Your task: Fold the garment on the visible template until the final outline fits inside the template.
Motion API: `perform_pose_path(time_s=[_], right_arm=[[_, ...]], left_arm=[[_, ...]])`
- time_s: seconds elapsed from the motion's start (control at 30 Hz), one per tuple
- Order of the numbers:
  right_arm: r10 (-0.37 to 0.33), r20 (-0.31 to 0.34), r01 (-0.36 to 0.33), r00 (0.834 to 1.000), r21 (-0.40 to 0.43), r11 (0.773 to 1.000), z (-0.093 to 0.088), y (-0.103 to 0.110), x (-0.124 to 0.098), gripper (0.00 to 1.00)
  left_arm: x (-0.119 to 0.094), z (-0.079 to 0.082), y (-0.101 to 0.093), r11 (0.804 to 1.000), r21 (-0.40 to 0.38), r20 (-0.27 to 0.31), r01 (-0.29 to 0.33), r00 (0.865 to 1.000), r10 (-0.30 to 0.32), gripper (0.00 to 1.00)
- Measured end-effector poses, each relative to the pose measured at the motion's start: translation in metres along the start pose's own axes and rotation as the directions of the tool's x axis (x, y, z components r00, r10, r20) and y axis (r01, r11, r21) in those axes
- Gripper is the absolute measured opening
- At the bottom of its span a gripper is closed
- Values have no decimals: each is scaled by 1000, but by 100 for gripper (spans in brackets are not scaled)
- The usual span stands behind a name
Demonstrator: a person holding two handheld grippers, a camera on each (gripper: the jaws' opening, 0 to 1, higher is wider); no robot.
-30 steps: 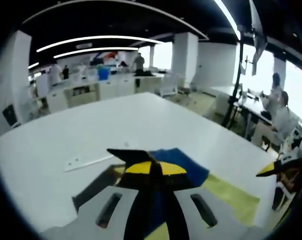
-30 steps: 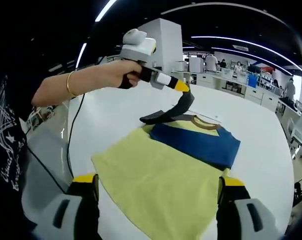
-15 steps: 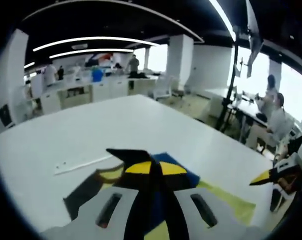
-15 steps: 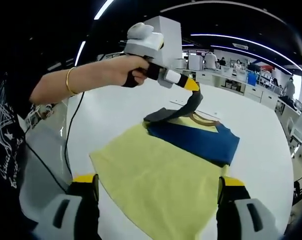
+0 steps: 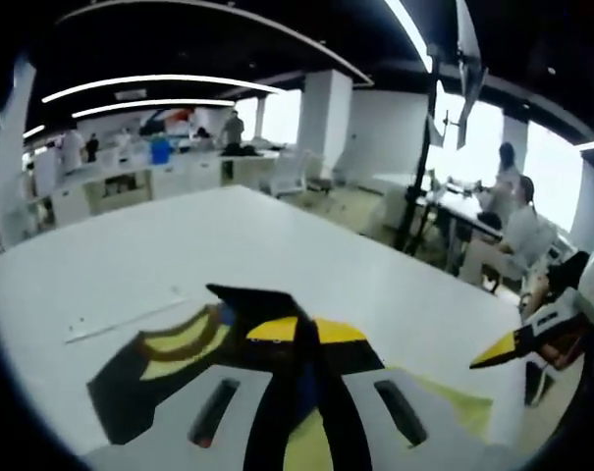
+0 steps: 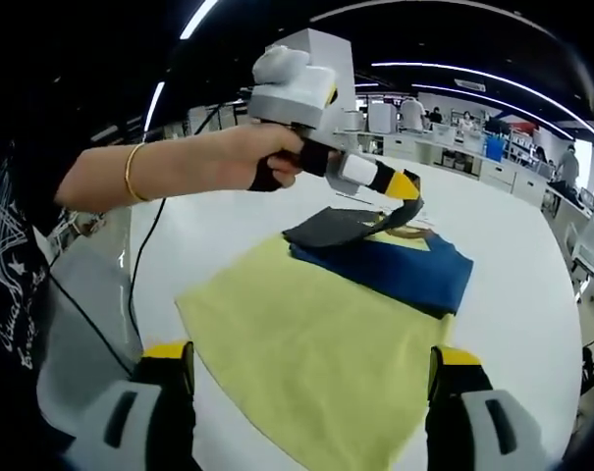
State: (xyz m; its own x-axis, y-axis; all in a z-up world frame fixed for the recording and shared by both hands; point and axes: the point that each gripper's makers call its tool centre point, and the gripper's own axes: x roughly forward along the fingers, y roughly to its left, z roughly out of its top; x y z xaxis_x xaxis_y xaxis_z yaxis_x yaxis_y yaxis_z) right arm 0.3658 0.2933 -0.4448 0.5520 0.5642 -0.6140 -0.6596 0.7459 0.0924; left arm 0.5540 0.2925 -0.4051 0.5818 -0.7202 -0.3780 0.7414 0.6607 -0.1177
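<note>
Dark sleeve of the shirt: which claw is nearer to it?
Left. The left claw is shut on the dark sleeve, lifting it; the right claw is open, back over the yellow hem.

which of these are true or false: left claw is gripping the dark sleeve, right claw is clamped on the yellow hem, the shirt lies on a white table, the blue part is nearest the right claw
1. The left claw grips the dark sleeve. True.
2. The right claw is clamped on the yellow hem. False: its jaws stand wide apart, holding nothing.
3. The shirt lies on a white table. True.
4. The blue part is nearest the right claw. False: the yellow part is nearest; the blue lies beyond it.
</note>
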Motion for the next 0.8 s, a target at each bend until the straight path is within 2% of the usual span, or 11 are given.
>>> perform_pose_path(time_s=[0.33,0.4,0.53,0.67,0.8], right_arm=[[3,-6,-3,1000,19,1000,-8,-2,2,100],[0,-10,1,1000,23,1000,-10,-5,2,100],[-6,-16,6,1000,27,1000,-12,-8,1,100],[-9,-19,9,1000,30,1000,-13,-11,2,100],[-12,-21,13,1000,34,999,-15,-14,3,100]], left_arm=[[25,-25,-10,999,-24,-30,23,999,-24,2],[30,-31,-16,996,-69,-37,53,998,-56,2],[46,-44,-11,997,-64,-65,52,996,-56,2],[56,-55,-13,991,-113,-89,75,992,-85,2],[60,-60,-24,991,-99,-103,95,989,-105,2]])
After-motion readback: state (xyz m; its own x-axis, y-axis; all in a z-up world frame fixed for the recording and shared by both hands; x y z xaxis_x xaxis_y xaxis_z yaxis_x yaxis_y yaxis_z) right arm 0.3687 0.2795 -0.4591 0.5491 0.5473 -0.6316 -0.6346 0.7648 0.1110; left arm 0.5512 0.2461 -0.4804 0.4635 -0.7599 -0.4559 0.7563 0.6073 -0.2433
